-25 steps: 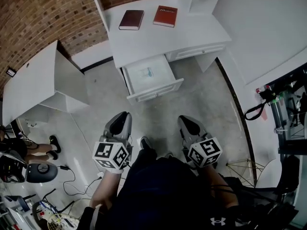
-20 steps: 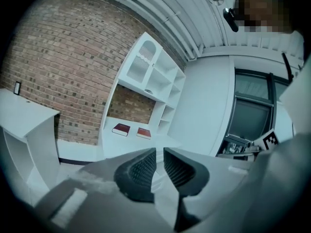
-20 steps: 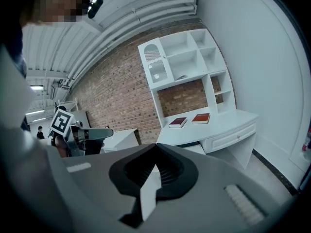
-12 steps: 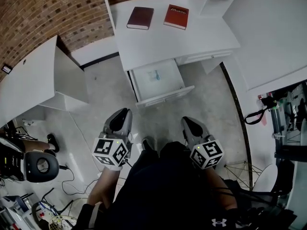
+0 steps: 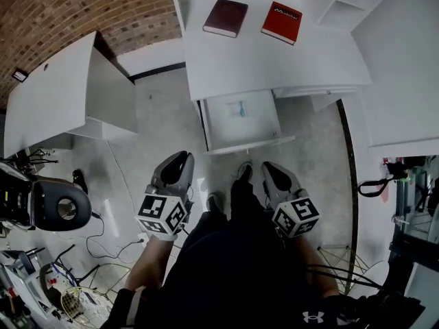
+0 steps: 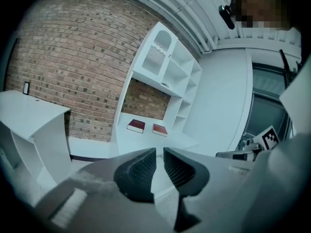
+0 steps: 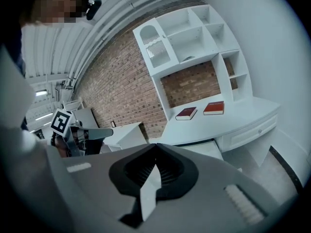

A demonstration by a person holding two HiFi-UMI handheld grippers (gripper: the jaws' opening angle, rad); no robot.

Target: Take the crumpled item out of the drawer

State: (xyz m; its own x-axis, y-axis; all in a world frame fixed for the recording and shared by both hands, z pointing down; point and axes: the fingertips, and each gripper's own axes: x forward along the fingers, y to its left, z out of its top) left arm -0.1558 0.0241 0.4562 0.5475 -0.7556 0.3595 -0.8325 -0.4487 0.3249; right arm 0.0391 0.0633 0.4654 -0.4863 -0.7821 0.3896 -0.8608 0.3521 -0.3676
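Note:
In the head view a white drawer (image 5: 255,134) stands pulled out of the white desk (image 5: 274,67). A small pale crumpled item (image 5: 240,108) lies inside it. Both grippers hover over the floor short of the drawer, pointing toward it. My left gripper (image 5: 182,157) is below and left of the drawer front; in the left gripper view its jaws (image 6: 160,152) stand a narrow gap apart with nothing between them. My right gripper (image 5: 269,166) is just below the drawer front; in the right gripper view its tips (image 7: 156,146) meet, empty.
Two books lie on the desk top, a dark red one (image 5: 225,17) and a brighter red one (image 5: 281,22). A second white desk (image 5: 62,94) stands at the left by the brick wall. An office chair (image 5: 58,208) and floor cables (image 5: 103,238) are at lower left.
The desk and open drawer have come closer and shifted right in the head view as the person stepped forward. Both grippers travelled with the person toward the drawer; their jaws look unchanged.

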